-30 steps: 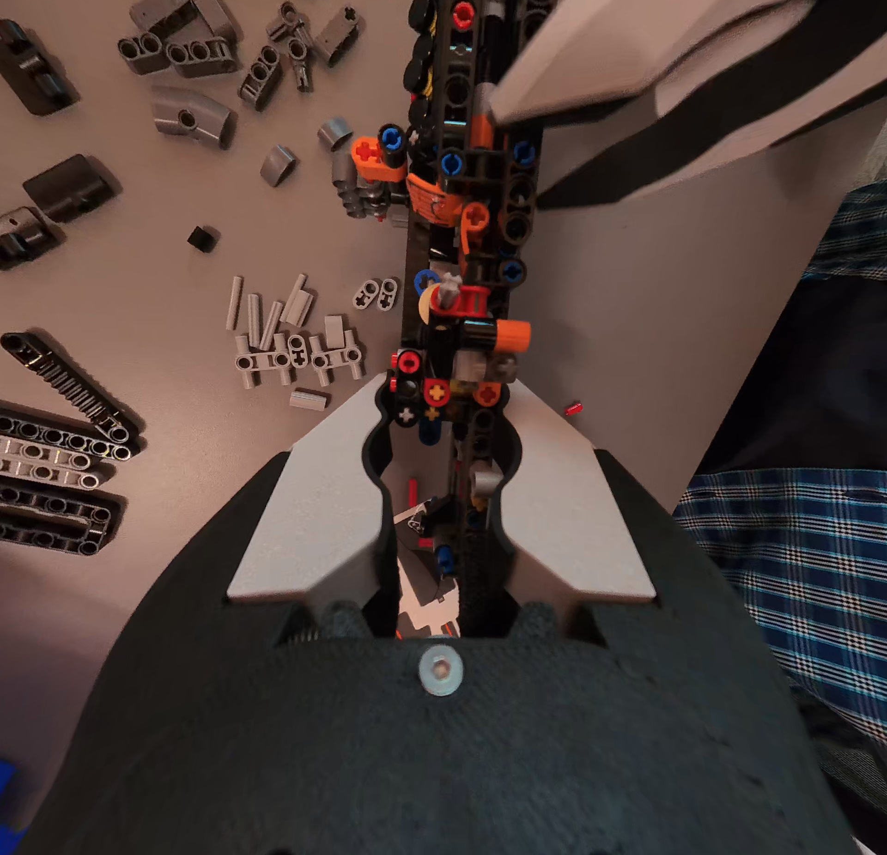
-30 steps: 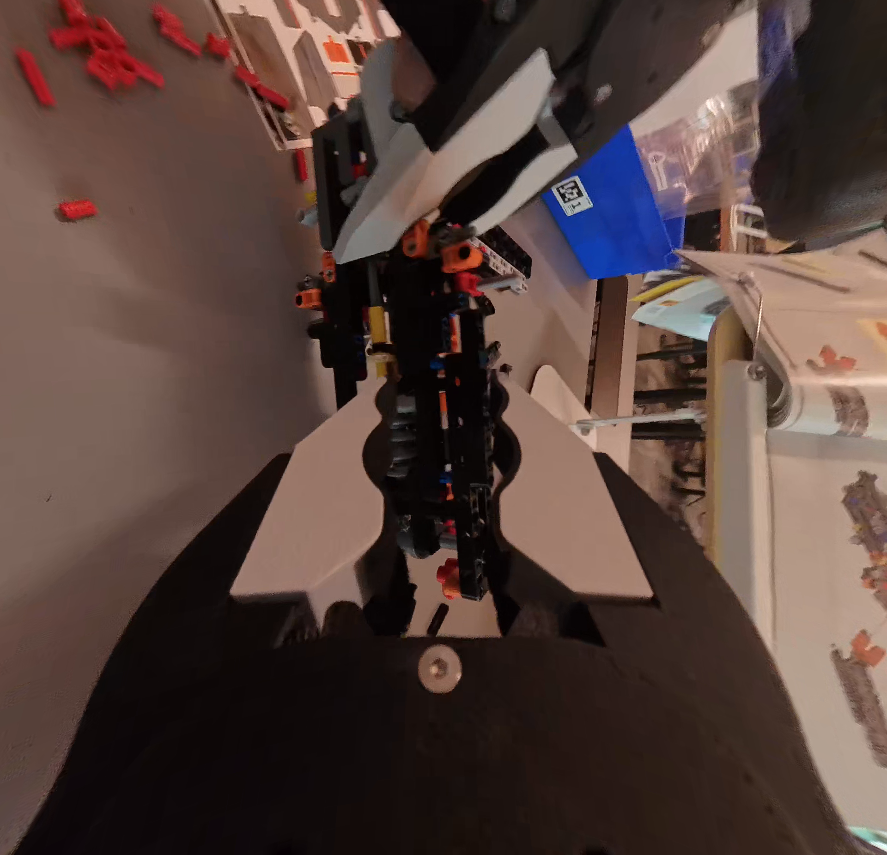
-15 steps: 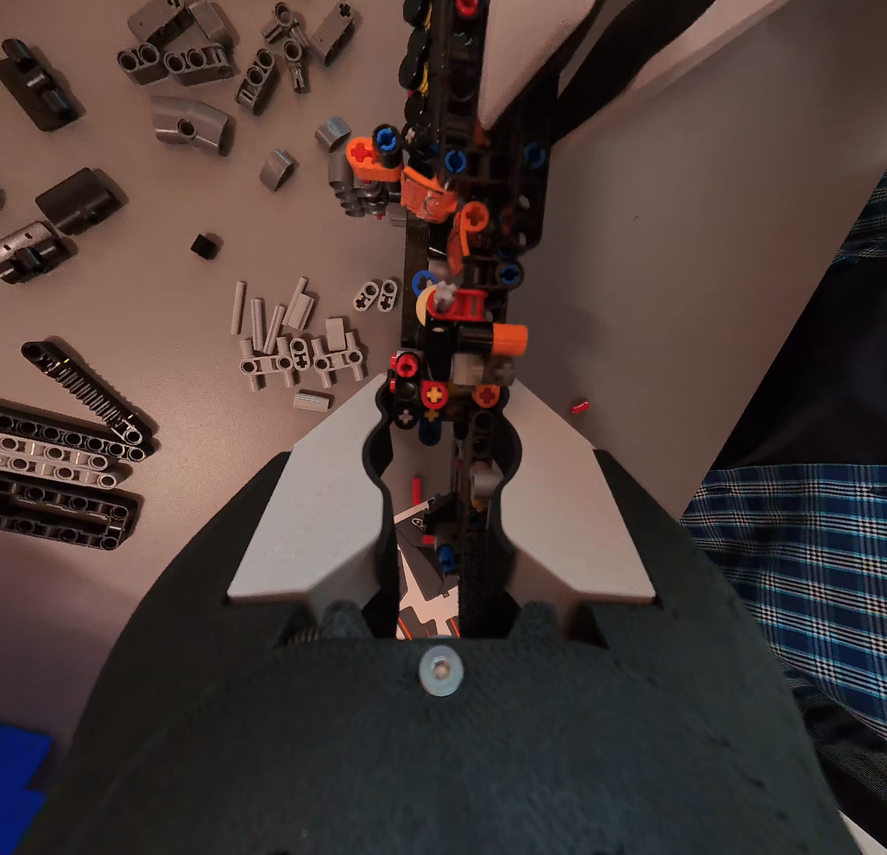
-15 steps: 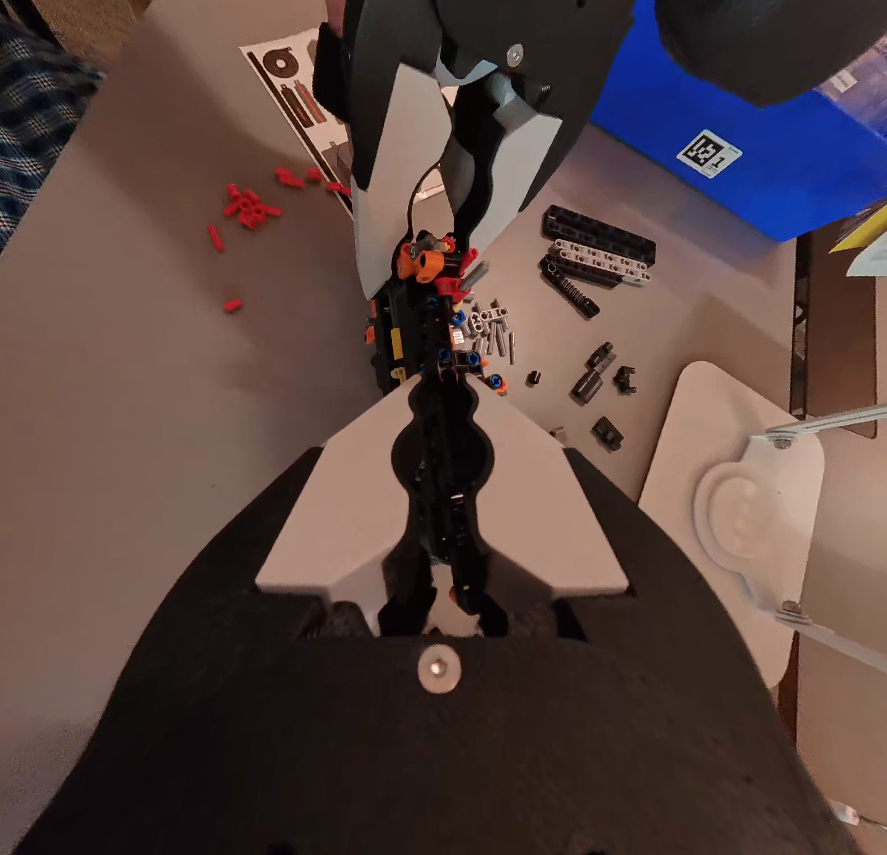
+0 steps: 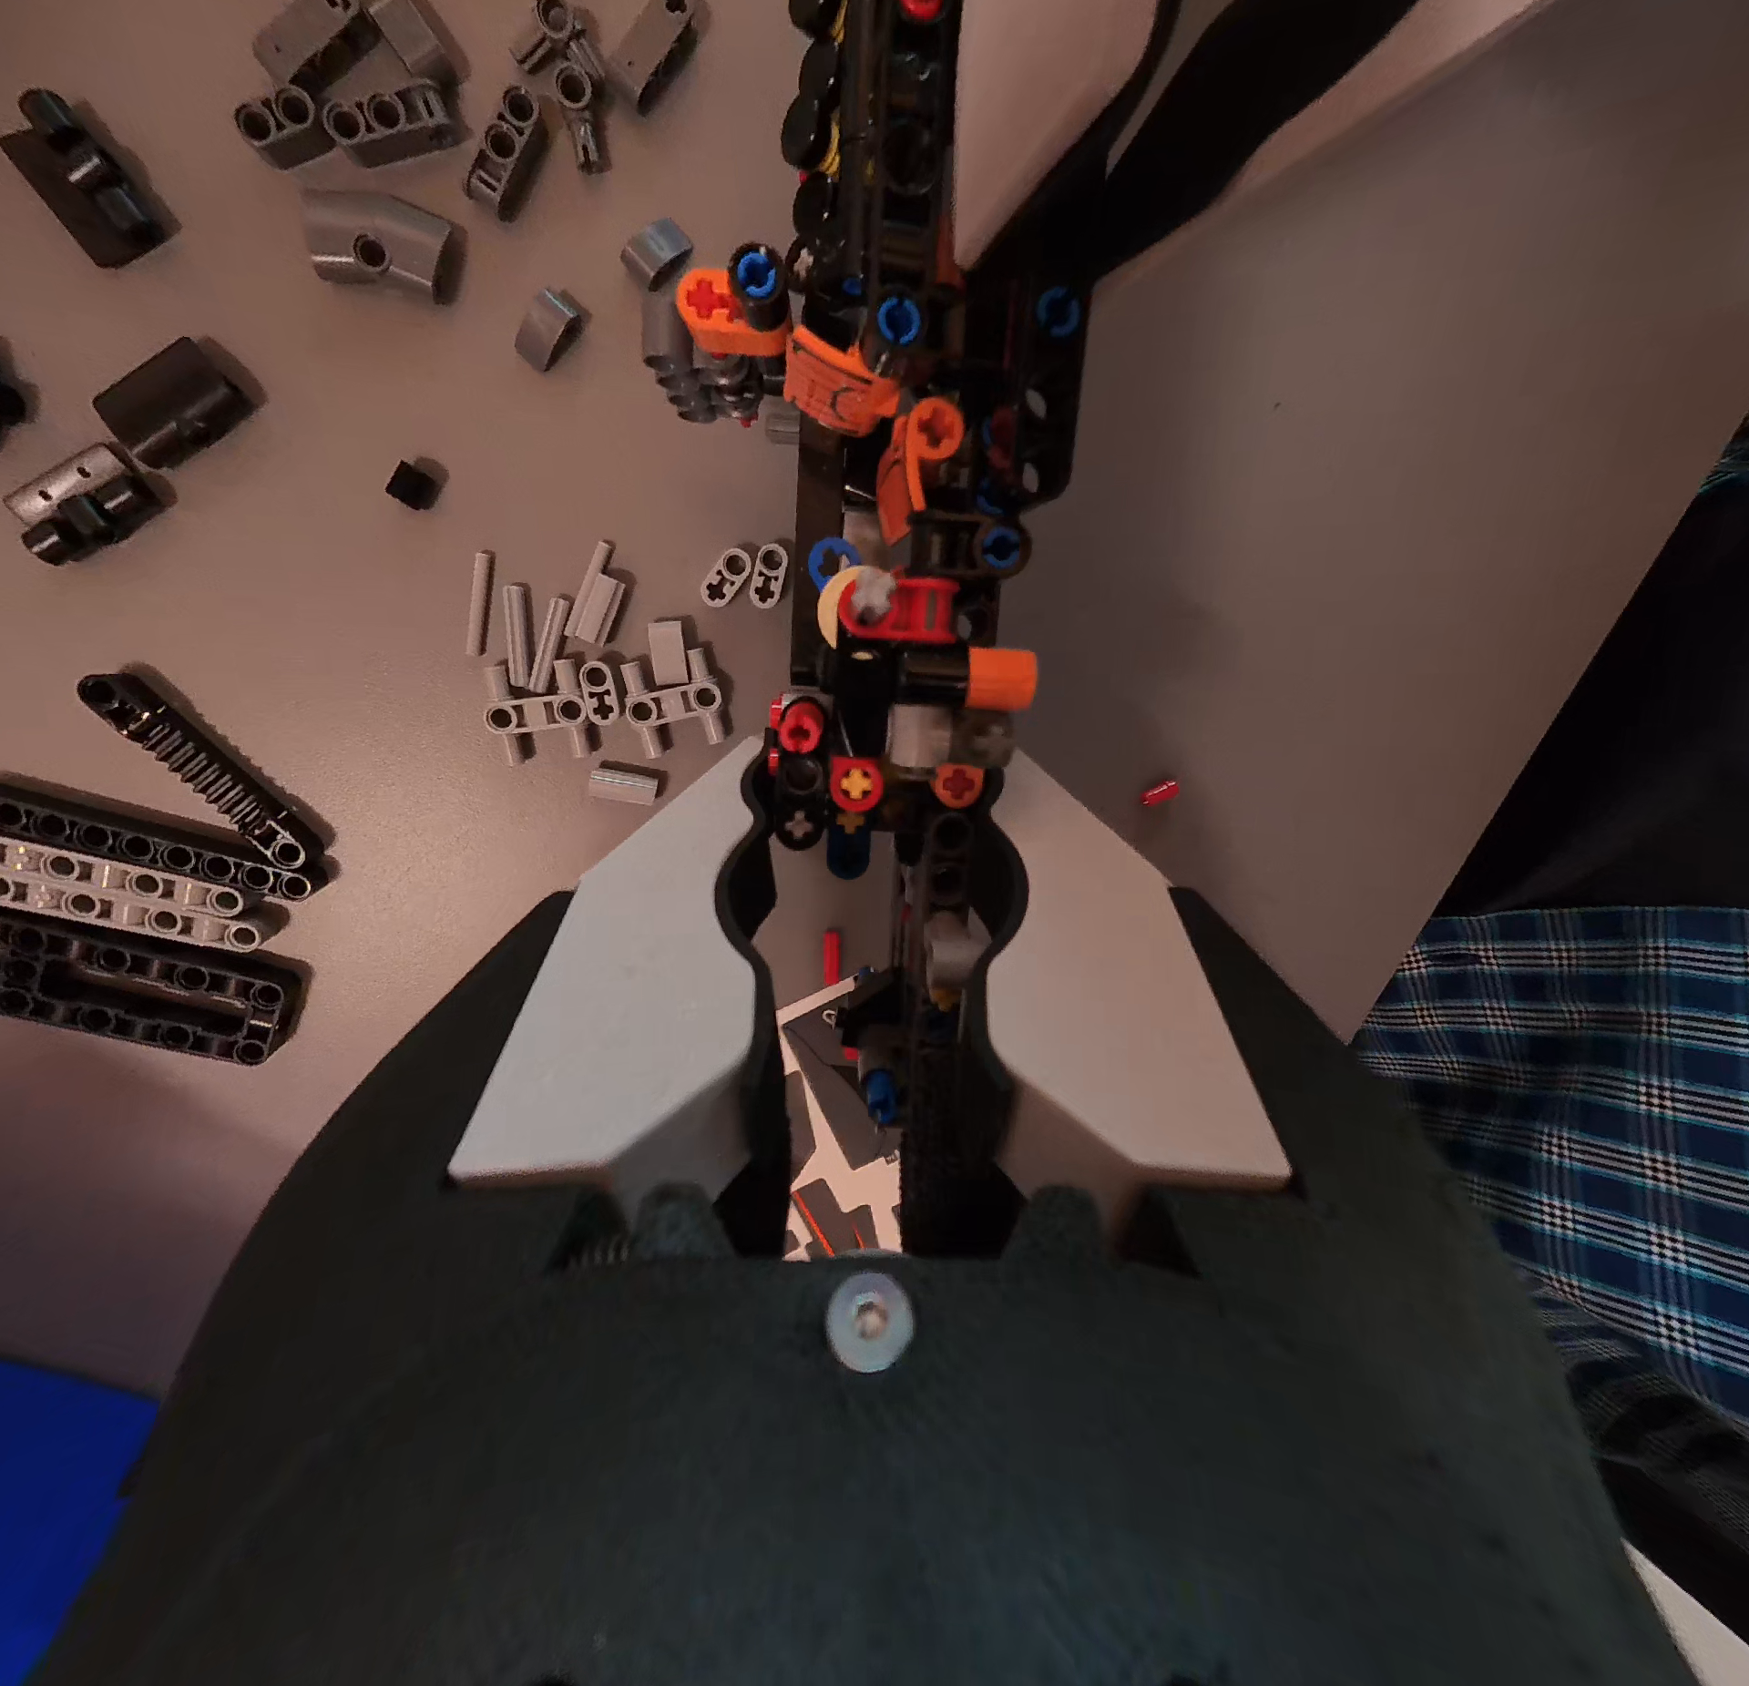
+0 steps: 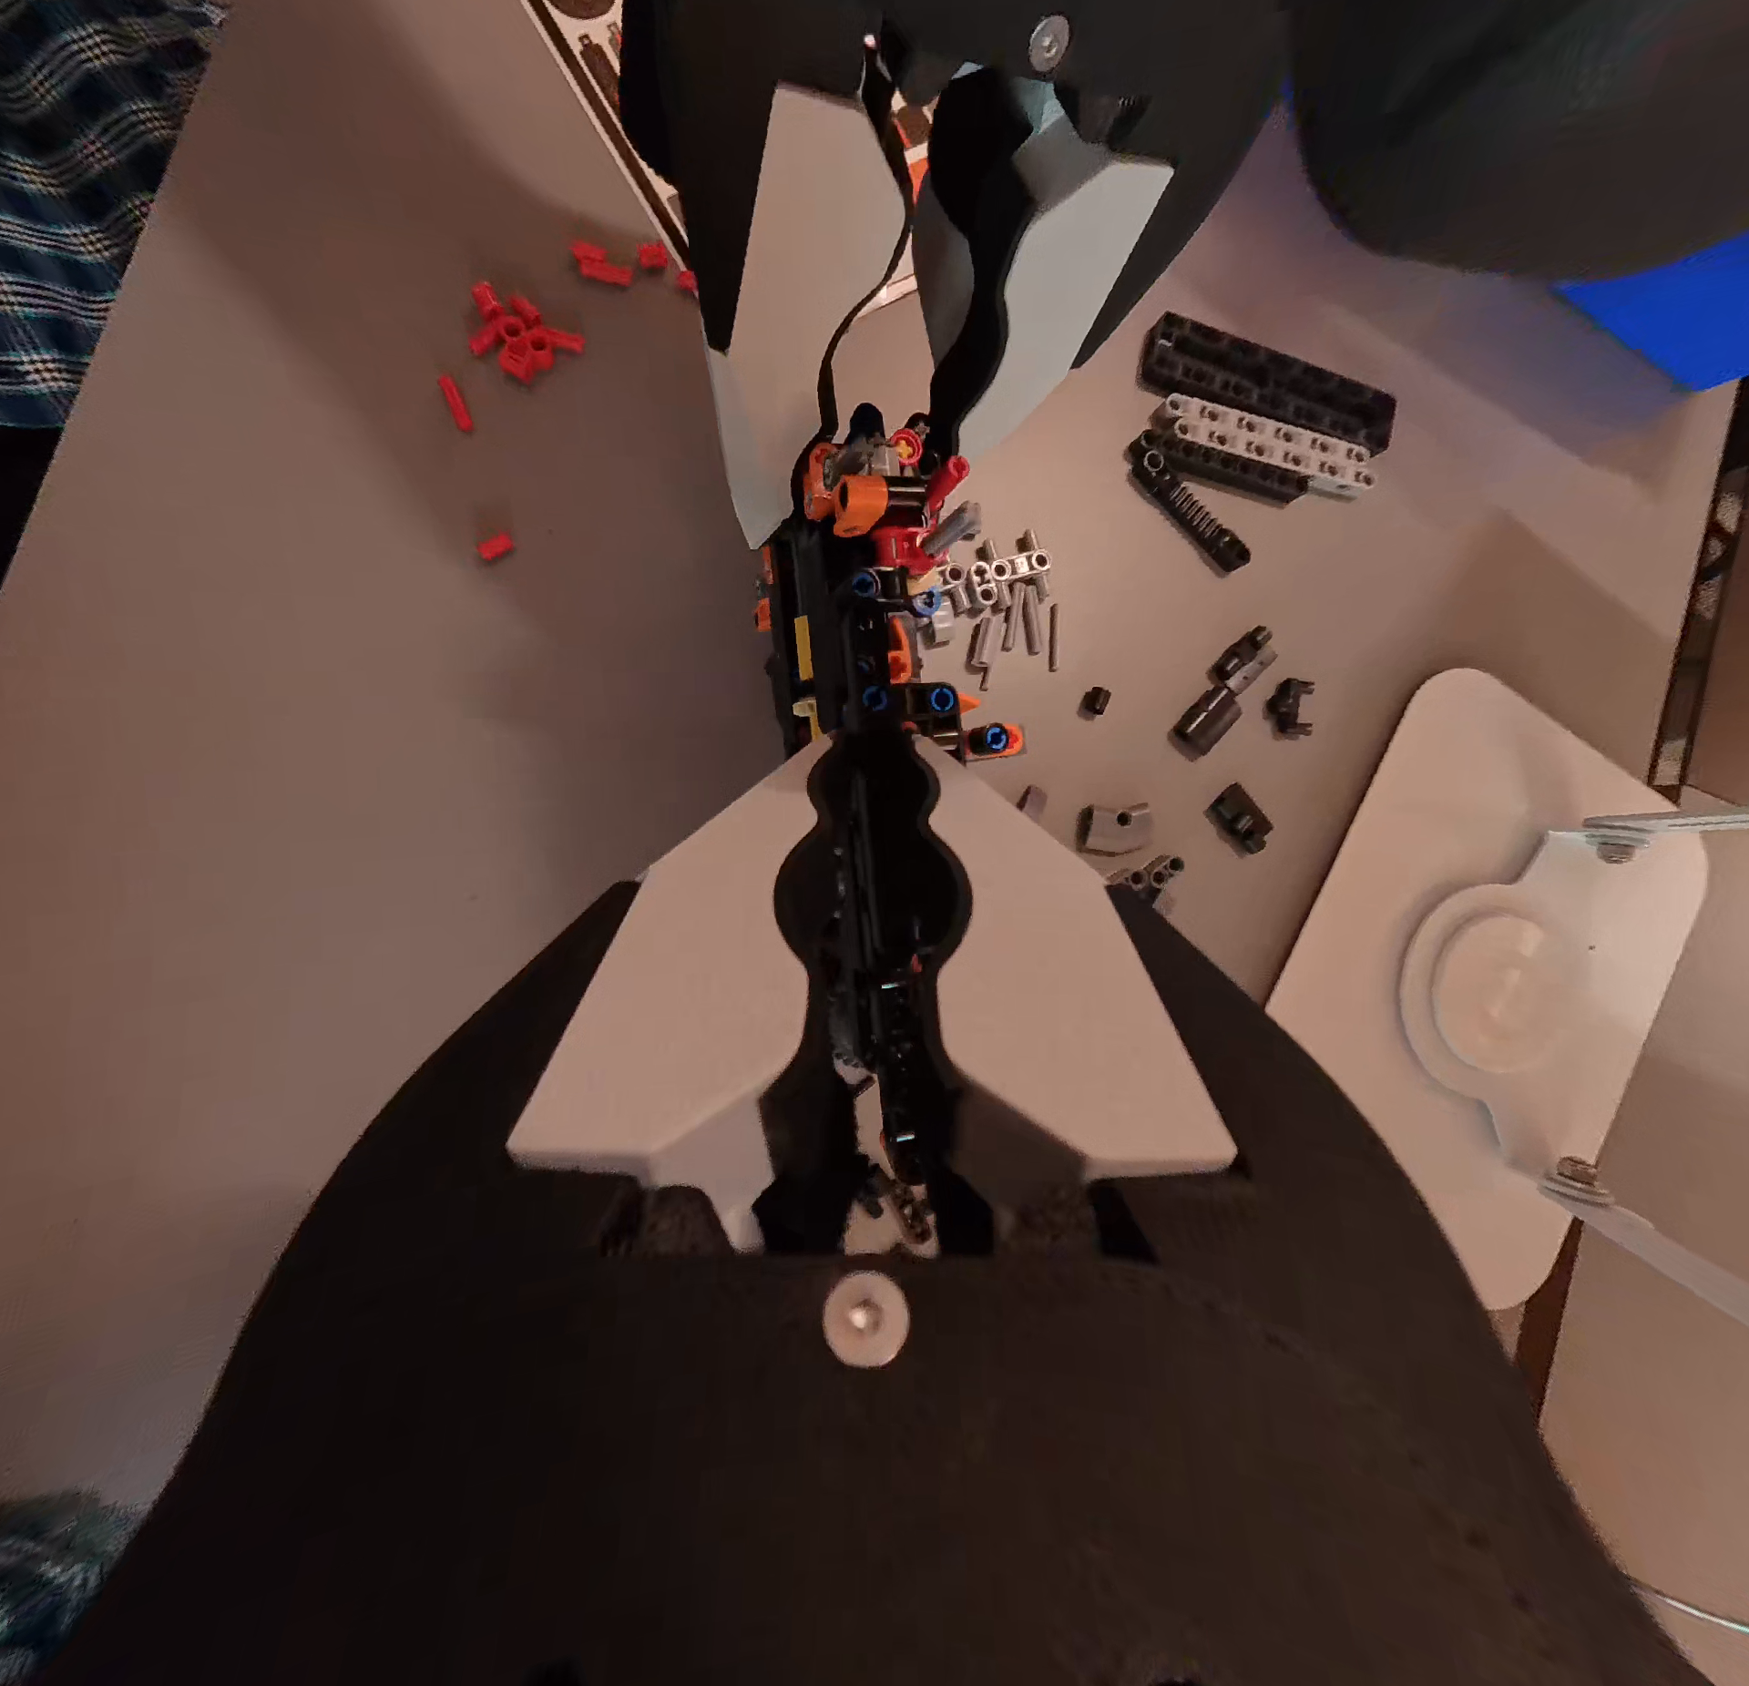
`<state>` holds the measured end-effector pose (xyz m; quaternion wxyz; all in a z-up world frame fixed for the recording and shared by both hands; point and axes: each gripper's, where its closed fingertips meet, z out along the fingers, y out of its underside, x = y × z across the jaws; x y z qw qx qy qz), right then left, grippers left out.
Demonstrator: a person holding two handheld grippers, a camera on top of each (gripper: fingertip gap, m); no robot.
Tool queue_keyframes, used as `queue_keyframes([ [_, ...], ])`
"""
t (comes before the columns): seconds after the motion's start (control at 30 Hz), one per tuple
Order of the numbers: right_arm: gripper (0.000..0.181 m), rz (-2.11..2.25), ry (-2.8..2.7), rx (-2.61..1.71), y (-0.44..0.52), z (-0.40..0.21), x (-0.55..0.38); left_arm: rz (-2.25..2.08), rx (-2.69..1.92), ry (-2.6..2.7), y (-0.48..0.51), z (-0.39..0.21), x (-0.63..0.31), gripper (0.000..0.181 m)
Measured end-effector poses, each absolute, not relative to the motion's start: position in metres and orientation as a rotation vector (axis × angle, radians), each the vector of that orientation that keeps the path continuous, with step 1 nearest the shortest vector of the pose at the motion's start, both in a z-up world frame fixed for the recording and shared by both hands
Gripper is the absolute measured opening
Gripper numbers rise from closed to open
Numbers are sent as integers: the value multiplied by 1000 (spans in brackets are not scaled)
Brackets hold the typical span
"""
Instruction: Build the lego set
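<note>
The lego model (image 5: pixel 909 637) is a long black beam frame with orange, red and blue pins. It is held above the table between both grippers. My left gripper (image 5: pixel 885 770) is shut on its near end, with the fingertips pressing on the red and orange connectors. My right gripper (image 6: pixel 875 756) is shut on the thin side of the model's other end (image 6: pixel 852 618). Each gripper shows in the other's view, facing it: the right one (image 5: pixel 1041 79) at the top, the left one (image 6: pixel 852 410) at the top.
On the table lie grey pins (image 5: pixel 596 685), black and grey beams (image 5: pixel 132 921), grey connectors (image 5: pixel 360 98), red pins (image 6: pixel 516 335) and a printed sheet (image 6: pixel 587 32). A white stand base (image 6: pixel 1476 959) and a blue box (image 6: pixel 1666 316) are on the right. A person's plaid clothing (image 5: pixel 1562 1120) is at the table edge.
The right gripper has swung round the model's far end, from lying sideways to facing the left gripper, with narrower jaws. The left gripper has barely moved and still holds the model.
</note>
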<state>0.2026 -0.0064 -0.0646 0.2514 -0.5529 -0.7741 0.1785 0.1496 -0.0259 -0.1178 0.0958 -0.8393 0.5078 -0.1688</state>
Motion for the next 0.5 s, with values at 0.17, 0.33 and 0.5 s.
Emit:
queue_keyframes([
  [0.17, 6, 509, -2157, -1555, -8, -66, 202, -480, -2493, 1507, -27, -119, 148, 38],
  [0.33, 6, 585, -2144, -1564, -7, -65, 203, -518, -2405, 1436, -21, -112, 153, 45],
  [0.5, 5, 603, -2140, -1565, -8, -65, 202, -506, -2234, 1399, -14, -95, 165, 64],
])
